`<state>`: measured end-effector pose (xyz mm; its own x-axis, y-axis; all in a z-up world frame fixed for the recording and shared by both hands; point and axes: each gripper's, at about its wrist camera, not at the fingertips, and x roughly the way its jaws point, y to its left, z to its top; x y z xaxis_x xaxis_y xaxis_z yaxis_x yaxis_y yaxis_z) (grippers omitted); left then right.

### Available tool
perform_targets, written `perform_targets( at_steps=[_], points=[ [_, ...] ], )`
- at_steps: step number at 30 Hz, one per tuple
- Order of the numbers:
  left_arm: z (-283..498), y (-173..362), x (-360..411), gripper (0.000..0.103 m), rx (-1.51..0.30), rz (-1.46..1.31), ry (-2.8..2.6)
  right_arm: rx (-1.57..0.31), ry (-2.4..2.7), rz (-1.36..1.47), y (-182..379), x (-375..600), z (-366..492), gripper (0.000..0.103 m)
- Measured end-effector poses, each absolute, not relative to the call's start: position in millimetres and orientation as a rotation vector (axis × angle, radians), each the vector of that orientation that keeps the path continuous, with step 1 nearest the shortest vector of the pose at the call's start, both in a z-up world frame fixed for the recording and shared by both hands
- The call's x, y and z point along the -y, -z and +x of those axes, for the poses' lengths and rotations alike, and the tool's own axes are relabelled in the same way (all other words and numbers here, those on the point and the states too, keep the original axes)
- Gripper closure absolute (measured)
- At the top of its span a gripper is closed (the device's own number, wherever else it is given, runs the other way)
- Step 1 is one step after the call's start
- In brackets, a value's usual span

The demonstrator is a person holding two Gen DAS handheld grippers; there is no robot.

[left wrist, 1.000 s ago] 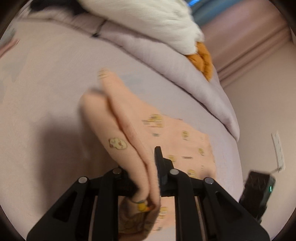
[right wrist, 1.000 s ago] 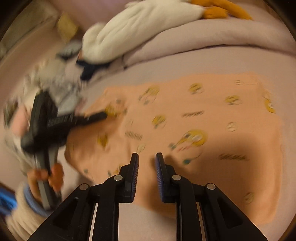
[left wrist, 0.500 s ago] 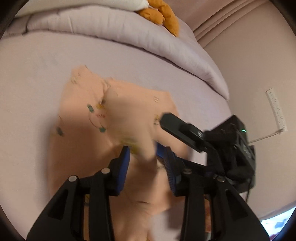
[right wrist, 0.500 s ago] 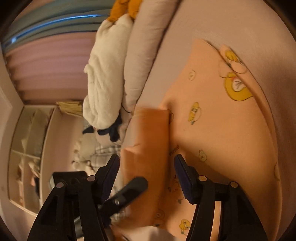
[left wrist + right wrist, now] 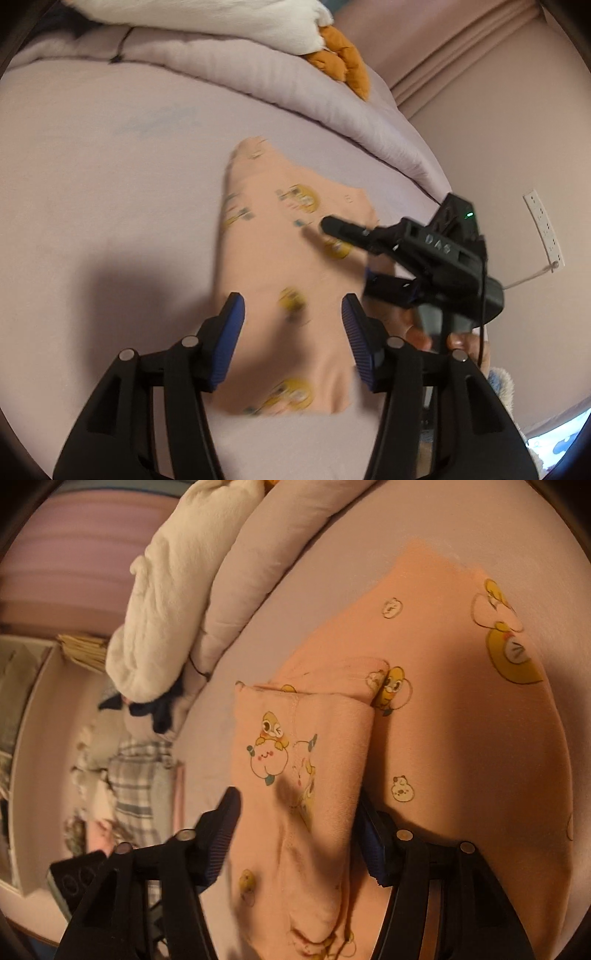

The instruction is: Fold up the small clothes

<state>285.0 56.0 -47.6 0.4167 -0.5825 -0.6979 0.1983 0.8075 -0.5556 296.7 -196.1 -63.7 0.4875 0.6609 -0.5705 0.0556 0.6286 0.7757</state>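
Your left gripper (image 5: pixel 291 319) is spread wide, holding nothing, above the peach cartoon-print cotton garment (image 5: pixel 291 258) lying flat on the pale lilac bedsheet (image 5: pixel 110 177). Your right gripper (image 5: pixel 295 819) is also wide apart, straddling a folded flap of that garment; in the left view it sits at 3 o'clock. A white plush toy with orange feet (image 5: pixel 332 55) lies at 12 o'clock on the rolled lilac duvet (image 5: pixel 295 92).

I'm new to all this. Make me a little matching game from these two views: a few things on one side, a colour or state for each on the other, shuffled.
Things:
1. garment
2. plush toy
3. left gripper
4. bedsheet

Descriptions:
A. pale lilac
B. open
C. fluffy white
D. peach with cartoon prints

Pairs: 1-D, 2-C, 3-B, 4-A
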Motion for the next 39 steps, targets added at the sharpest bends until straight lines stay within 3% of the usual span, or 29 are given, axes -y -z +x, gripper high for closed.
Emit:
perform_targets(
  at_steps=[7,20,26,29,30,33,39],
  points=[
    [274,74,-82,0.049,-1.072,-0.5,0.488,-0.989,-0.342,0.605,56,170,301,0.092],
    [276,81,-65,0.049,-1.094,-0.508,0.55,-0.875,-0.228,0.48,-3,225,313,0.094],
    [279,78,-49,0.049,-1.098,-0.489,0.576,-1.016,-0.18,0.52,43,244,328,0.094],
    [280,69,-42,0.049,-1.073,-0.468,0.592,-0.996,-0.217,0.616,52,256,326,0.094],
    [281,66,-39,0.049,-1.065,-0.462,0.598,-0.989,-0.221,0.614,49,255,325,0.092],
    [282,58,-30,0.049,-1.036,-0.444,0.623,-0.956,-0.157,0.521,35,255,314,0.07],
    [277,50,-3,0.051,-0.963,-0.37,0.642,-0.809,-0.207,0.329,0,240,270,0.07]
  ],
)
